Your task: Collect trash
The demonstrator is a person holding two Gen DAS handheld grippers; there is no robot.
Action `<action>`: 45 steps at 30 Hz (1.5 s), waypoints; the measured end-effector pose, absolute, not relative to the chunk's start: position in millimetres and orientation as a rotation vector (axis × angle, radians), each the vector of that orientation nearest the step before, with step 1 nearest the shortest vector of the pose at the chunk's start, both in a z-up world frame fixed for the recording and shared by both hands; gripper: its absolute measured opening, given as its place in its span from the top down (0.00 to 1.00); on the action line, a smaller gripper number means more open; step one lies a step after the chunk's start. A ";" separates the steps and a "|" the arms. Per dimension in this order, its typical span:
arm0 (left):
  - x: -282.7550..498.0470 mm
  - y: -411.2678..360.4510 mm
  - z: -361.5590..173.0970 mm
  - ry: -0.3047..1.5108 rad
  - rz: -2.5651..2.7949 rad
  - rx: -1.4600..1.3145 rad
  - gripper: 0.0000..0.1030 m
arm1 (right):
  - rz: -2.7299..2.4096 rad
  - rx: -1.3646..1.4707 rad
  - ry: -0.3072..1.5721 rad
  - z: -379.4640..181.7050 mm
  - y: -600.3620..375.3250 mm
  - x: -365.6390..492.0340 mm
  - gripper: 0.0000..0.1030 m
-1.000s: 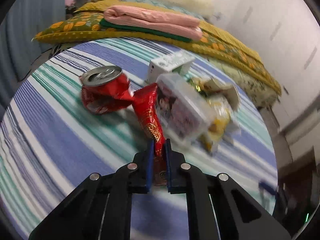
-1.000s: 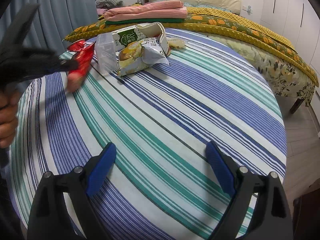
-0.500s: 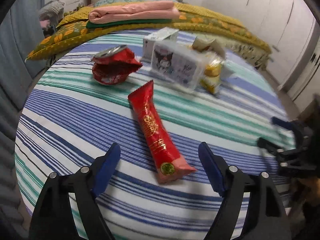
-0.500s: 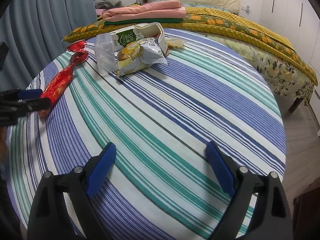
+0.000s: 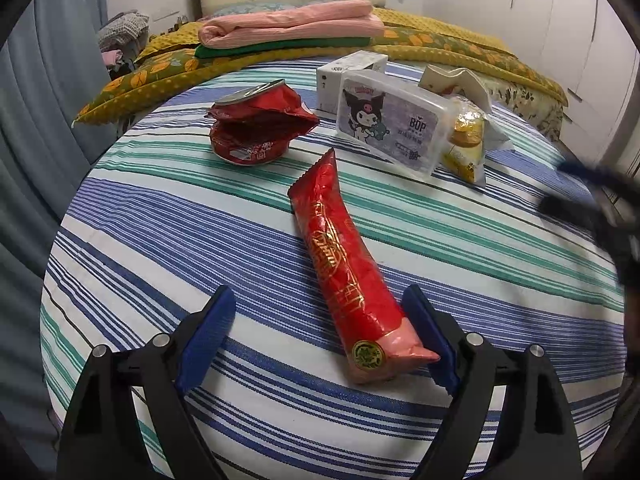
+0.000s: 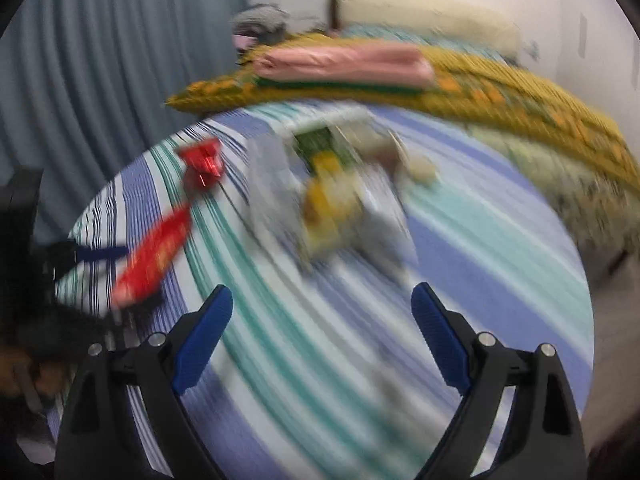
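Note:
A long red snack wrapper (image 5: 344,264) lies flat on the striped round table (image 5: 160,208). My left gripper (image 5: 318,294) hovers over the wrapper's near end. Its jaws are opening, and the wrapper lies loose between them close to the right pad. Behind it sit a crushed red can (image 5: 256,124), a clear plastic box with a cartoon sticker (image 5: 392,128), a white carton (image 5: 348,70) and a yellow snack bag (image 5: 468,144). My right gripper (image 6: 322,294) is open and empty above the table. Its view is blurred, with the wrapper (image 6: 156,256) at its left and the snack bag (image 6: 332,204) ahead.
Beyond the table stands a bed with a yellow leaf-print quilt (image 5: 440,54) and a folded pink blanket (image 5: 292,24). A grey-blue curtain (image 5: 48,92) hangs on the left, and white cupboard doors (image 5: 560,20) stand on the right.
The left gripper let go of the red wrapper, which now lies on the table, and its jaws spread wide. The right gripper swung towards the trash pile.

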State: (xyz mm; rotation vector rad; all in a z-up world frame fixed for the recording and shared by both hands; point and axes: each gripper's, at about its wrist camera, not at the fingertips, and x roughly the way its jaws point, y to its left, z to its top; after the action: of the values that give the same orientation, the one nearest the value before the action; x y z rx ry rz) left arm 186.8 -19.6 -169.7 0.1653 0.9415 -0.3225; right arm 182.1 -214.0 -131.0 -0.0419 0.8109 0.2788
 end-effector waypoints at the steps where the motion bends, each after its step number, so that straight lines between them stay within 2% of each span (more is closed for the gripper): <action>1: 187.4 -20.0 -170.1 0.944 -0.326 0.166 0.15 | 0.303 -0.064 0.807 -126.4 -203.5 199.1 0.14; 4: 187.5 -20.5 -170.9 0.946 -0.321 0.171 0.13 | 0.334 -0.078 0.836 -123.8 -182.9 238.9 0.16; 7: 188.5 -19.0 -171.5 0.950 -0.314 0.164 0.10 | 0.347 -0.073 0.888 -129.6 -167.3 266.2 0.22; 8: 188.6 -18.9 -171.6 0.950 -0.312 0.164 0.10 | 0.349 -0.072 0.898 -131.2 -164.1 269.7 0.31; 9: 188.6 -19.0 -171.6 0.950 -0.312 0.165 0.10 | 0.355 -0.070 0.914 -133.2 -160.7 272.0 0.44; 10: 189.0 -18.8 -171.7 0.950 -0.312 0.164 0.10 | 0.360 -0.062 0.941 -135.1 -157.2 273.6 0.52; 11: 189.0 -18.7 -171.7 0.950 -0.314 0.163 0.10 | 0.352 -0.059 0.953 -136.2 -156.5 271.7 0.67; 16: 189.2 -18.4 -171.5 0.951 -0.314 0.161 0.09 | 0.365 0.057 0.966 -129.1 -174.6 231.2 0.69; 22: 189.1 -18.5 -171.5 0.951 -0.313 0.162 0.09 | 0.388 0.441 1.024 -150.0 -249.7 153.2 0.68; 25: 189.0 -18.6 -171.5 0.951 -0.313 0.161 0.09 | 0.375 0.590 1.000 -162.9 -282.8 135.8 0.66; 26: 188.5 -18.5 -171.7 0.951 -0.312 0.161 0.09 | 0.327 0.606 0.983 -164.1 -296.2 130.0 0.59; 29: 188.8 -16.8 -171.5 0.952 -0.314 0.155 0.09 | 0.222 0.583 0.969 -164.4 -314.8 122.8 0.55; 31: 186.9 -14.3 -171.1 0.951 -0.326 0.154 0.08 | 0.177 0.541 0.964 -162.3 -318.4 117.7 0.50; 35: 175.2 1.4 -170.9 0.953 -0.335 0.174 0.08 | 0.171 0.442 0.953 -153.4 -309.9 104.5 0.30; 39: 166.6 27.7 -165.1 0.961 -0.334 0.108 0.08 | 0.158 0.341 0.939 -145.2 -300.3 99.3 0.17; 42: 162.5 27.6 -150.8 0.928 -0.417 0.052 0.08 | 0.167 0.274 0.946 -138.3 -290.7 105.6 0.14; 45: 169.7 8.8 -144.7 0.929 -0.412 0.120 0.08 | 0.168 0.214 0.990 -136.8 -277.0 120.7 0.13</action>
State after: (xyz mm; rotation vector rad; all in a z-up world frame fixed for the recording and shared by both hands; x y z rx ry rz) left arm 169.7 8.8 -144.7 0.1200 0.9286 -0.4122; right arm 120.7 -277.0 -136.8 0.2141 0.9904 0.1675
